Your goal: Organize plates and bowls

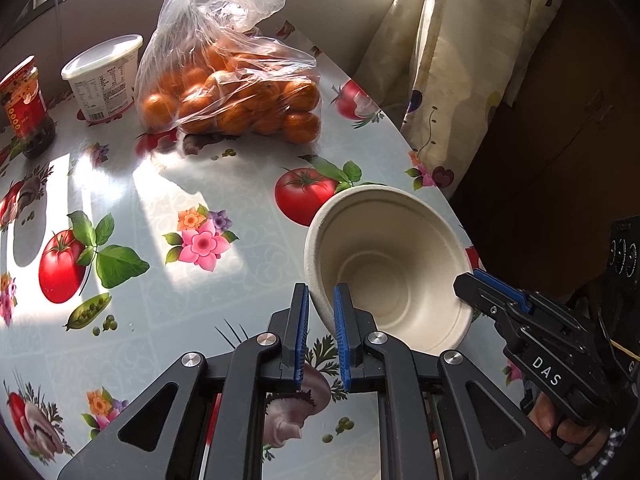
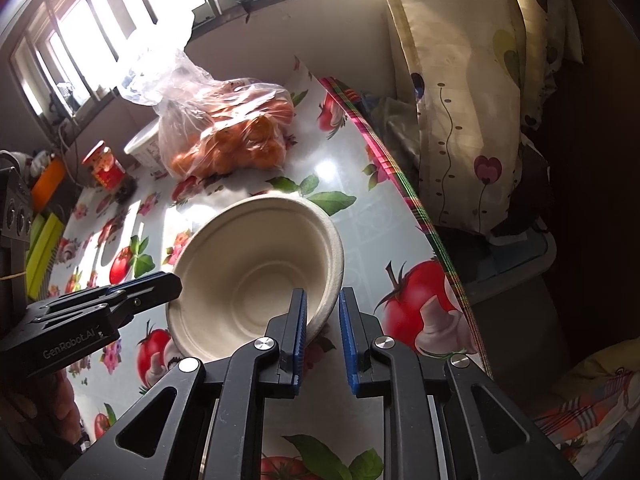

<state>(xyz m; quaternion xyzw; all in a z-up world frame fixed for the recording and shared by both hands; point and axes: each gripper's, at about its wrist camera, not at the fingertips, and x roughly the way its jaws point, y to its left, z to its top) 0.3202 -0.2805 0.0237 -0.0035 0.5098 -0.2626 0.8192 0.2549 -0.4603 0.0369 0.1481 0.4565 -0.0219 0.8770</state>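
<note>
One bowl (image 1: pixel 384 264) is held tilted above the table (image 1: pixel 168 200) near its edge, probably to lift it evenly. The left gripper (image 1: pixel 322 312) pinches its left rim and the right gripper (image 2: pixel 322 312) the opposite rim. Behind stand one bag of oranges (image 1: pixel 232 96), one tub (image 1: pixel 104 76) and one jar (image 1: pixel 26 108).

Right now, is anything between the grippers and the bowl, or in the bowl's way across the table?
Nothing visible stands between them: the left gripper and the right gripper are each closed on the rim of the bowl, on opposite sides. Beyond it the bag of oranges stands apart, with bare tablecloth between.
</note>
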